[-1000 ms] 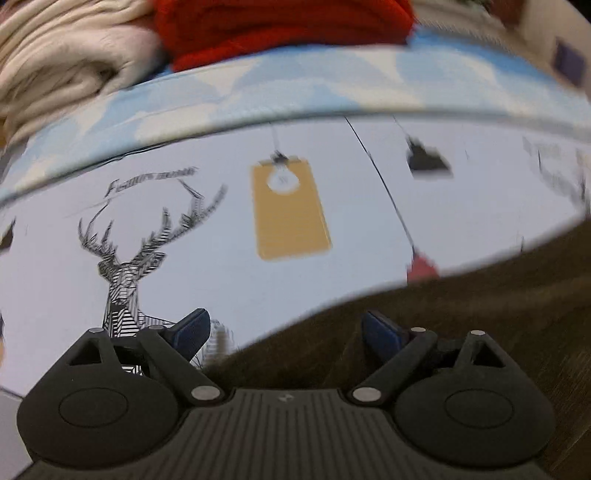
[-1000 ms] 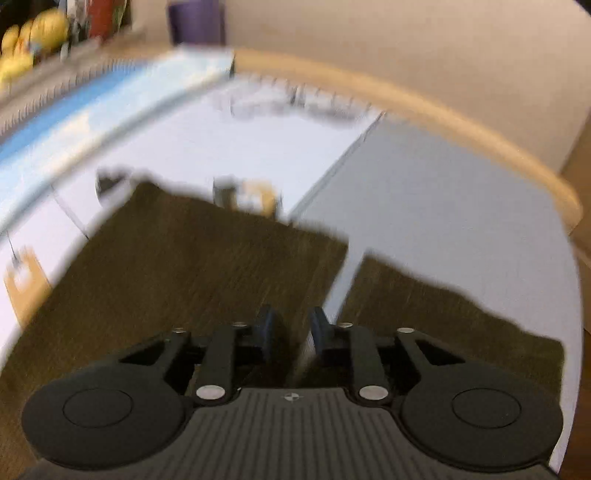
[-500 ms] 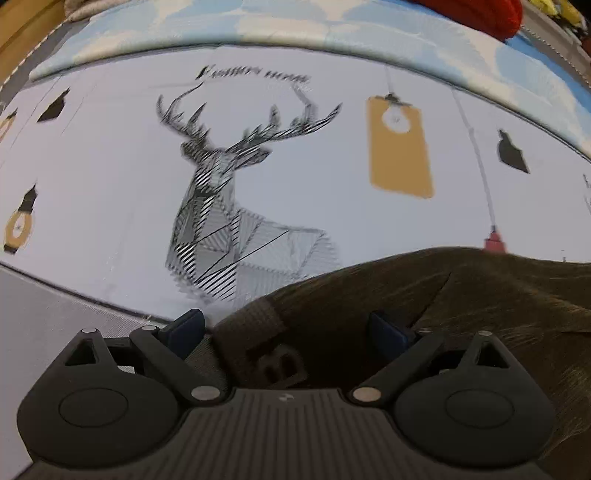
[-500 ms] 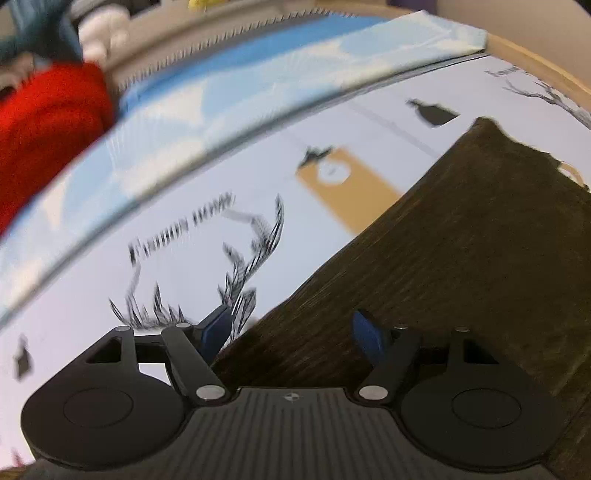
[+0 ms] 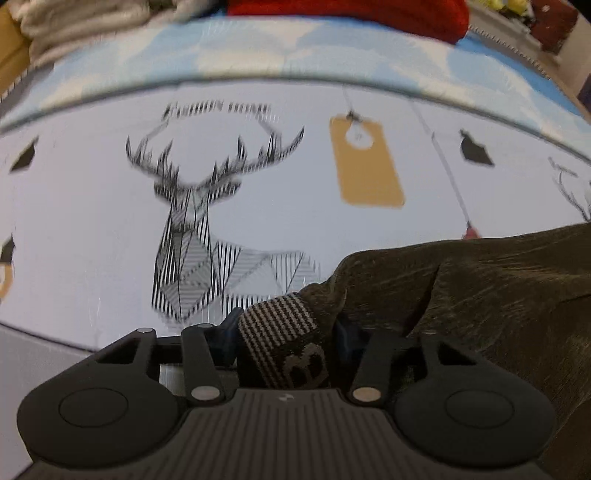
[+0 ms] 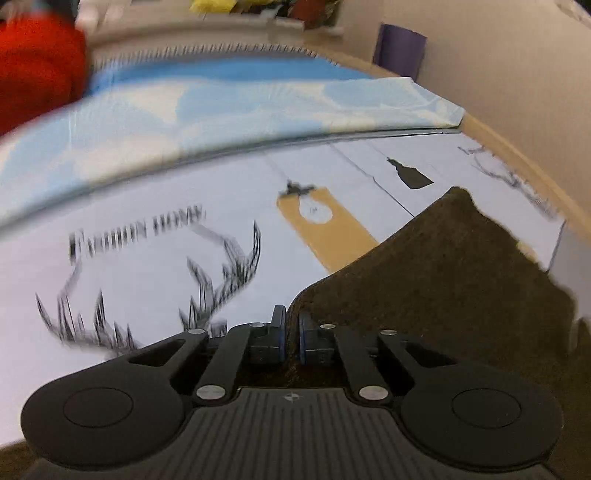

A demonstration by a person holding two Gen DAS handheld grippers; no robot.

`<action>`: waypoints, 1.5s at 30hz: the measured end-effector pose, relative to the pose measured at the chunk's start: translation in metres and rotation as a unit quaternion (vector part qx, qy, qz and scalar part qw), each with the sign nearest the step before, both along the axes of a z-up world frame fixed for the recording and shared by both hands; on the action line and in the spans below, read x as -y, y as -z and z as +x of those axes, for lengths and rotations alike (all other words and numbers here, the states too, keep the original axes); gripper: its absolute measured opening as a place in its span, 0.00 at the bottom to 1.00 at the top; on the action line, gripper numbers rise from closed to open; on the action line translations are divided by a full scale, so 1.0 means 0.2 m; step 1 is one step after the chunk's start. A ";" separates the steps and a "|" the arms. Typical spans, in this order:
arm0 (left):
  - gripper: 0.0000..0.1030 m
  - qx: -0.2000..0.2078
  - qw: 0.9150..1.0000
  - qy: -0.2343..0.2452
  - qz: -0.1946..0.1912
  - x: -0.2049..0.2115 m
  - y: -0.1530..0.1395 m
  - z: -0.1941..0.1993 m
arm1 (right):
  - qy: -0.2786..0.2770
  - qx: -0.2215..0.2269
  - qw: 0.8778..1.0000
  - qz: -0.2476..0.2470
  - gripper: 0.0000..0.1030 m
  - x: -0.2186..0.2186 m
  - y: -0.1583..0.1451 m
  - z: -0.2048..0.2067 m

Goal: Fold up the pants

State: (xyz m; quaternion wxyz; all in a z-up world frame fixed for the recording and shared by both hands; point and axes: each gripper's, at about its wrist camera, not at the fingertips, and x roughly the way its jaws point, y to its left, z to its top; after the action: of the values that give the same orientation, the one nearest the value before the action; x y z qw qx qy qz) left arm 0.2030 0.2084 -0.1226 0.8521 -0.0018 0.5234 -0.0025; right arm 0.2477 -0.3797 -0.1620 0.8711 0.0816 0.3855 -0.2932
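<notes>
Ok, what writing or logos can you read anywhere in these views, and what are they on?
Line above the deer on the tablecloth: too blurred to read.
Same line in the right view: blurred; perhaps a capital "F" first.
Mark on the pants' striped waistband: resembles "B", unsure.

Your tabletop (image 5: 74, 229) wears a pale printed cloth with a striped deer head (image 5: 192, 236), a mustard tag shape (image 5: 365, 166) and small black lamp figures. Beyond it lies a sky-blue cloud-patterned cloth (image 6: 221, 107), where a red garment (image 5: 347, 11) and a cream bundle (image 5: 74, 26) lie at its far edge. The dark olive pants (image 6: 443, 266) lie spread over the printed cloth nearest you.
</notes>
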 end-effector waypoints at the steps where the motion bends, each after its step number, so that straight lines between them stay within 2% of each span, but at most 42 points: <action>1: 0.52 0.014 1.000 0.003 -0.002 0.00 -0.02 -0.01 | 0.003 0.038 0.999 0.017 0.05 0.05 -0.02 -0.02; 3: 0.52 0.043 0.999 0.008 0.002 0.02 -0.05 -0.02 | -0.003 0.090 0.996 0.023 0.07 0.11 -0.06 -0.05; 5: 0.52 0.047 0.999 0.004 0.012 0.02 -0.05 -0.03 | -0.018 0.103 0.993 0.052 0.10 0.17 -0.07 -0.05; 7: 0.58 0.041 0.999 -0.006 0.013 0.02 -0.04 -0.02 | -0.012 0.095 0.992 0.082 0.23 0.24 -0.07 -0.06; 8: 0.60 0.036 0.999 -0.012 0.016 0.02 -0.03 -0.01 | -0.008 0.088 0.993 0.084 0.27 0.26 -0.07 -0.08; 10: 0.63 0.030 0.999 -0.022 0.023 0.02 -0.04 -0.01 | -0.014 0.084 0.993 0.082 0.42 0.30 -0.10 -0.14; 13: 0.64 0.040 0.999 -0.022 0.024 0.03 -0.09 -0.03 | -0.033 0.084 0.994 0.062 0.47 0.33 -0.19 -0.24; 17: 0.63 0.065 0.997 0.006 0.038 0.06 -0.18 -0.12 | -0.051 0.124 0.990 0.046 0.48 0.35 -0.41 -0.46; 19: 0.63 0.080 0.996 0.008 0.049 0.06 -0.23 -0.16 | -0.061 0.146 0.987 0.041 0.52 0.37 -0.54 -0.62; 22: 0.63 0.090 0.996 -0.017 0.019 0.02 -0.31 -0.23 | -0.076 0.170 0.982 0.031 0.60 0.40 -0.69 -0.87; 26: 0.63 0.081 0.995 -0.050 -0.031 -0.02 -0.39 -0.33 | -0.060 0.172 0.983 0.025 0.62 0.50 -0.78 -1.21; 28: 0.63 0.062 0.994 -0.072 -0.056 -0.05 -0.43 -0.40 | -0.034 0.161 0.986 0.039 0.62 0.57 -0.77 -1.35; 30: 0.63 0.024 0.991 -0.100 -0.086 -0.08 -0.45 -0.50 | -0.004 0.141 0.988 0.056 0.62 0.65 -0.74 -1.48; 34: 0.64 -0.013 0.986 -0.110 -0.122 -0.14 -0.45 -0.74 | 0.021 0.099 0.991 0.082 0.62 0.78 -0.61 -1.68; 37: 0.68 -0.045 0.987 -0.107 -0.110 -0.14 -0.35 -0.89 | 0.003 0.061 0.995 0.075 0.62 0.83 -0.52 -1.78; 41: 0.68 -0.124 0.988 -0.065 -0.071 -0.09 -0.12 -0.98 | -0.026 0.017 0.998 0.052 0.62 0.81 -0.42 -1.85; 43: 0.68 -0.107 0.992 -0.049 -0.055 -0.08 -0.11 -1.00 | -0.031 -0.014 0.997 0.066 0.62 0.82 -0.37 -1.84; 45: 0.69 -0.107 0.992 -0.033 -0.053 -0.07 -0.10 -1.00 | -0.029 -0.020 0.996 0.081 0.62 0.82 -0.34 -1.83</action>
State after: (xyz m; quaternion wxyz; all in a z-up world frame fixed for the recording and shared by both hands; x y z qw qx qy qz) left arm 0.0035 0.2230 -0.1035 0.7897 -0.0641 0.6102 -0.0018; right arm -0.1190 -0.5445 -0.0941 0.8619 0.1352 0.4273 -0.2371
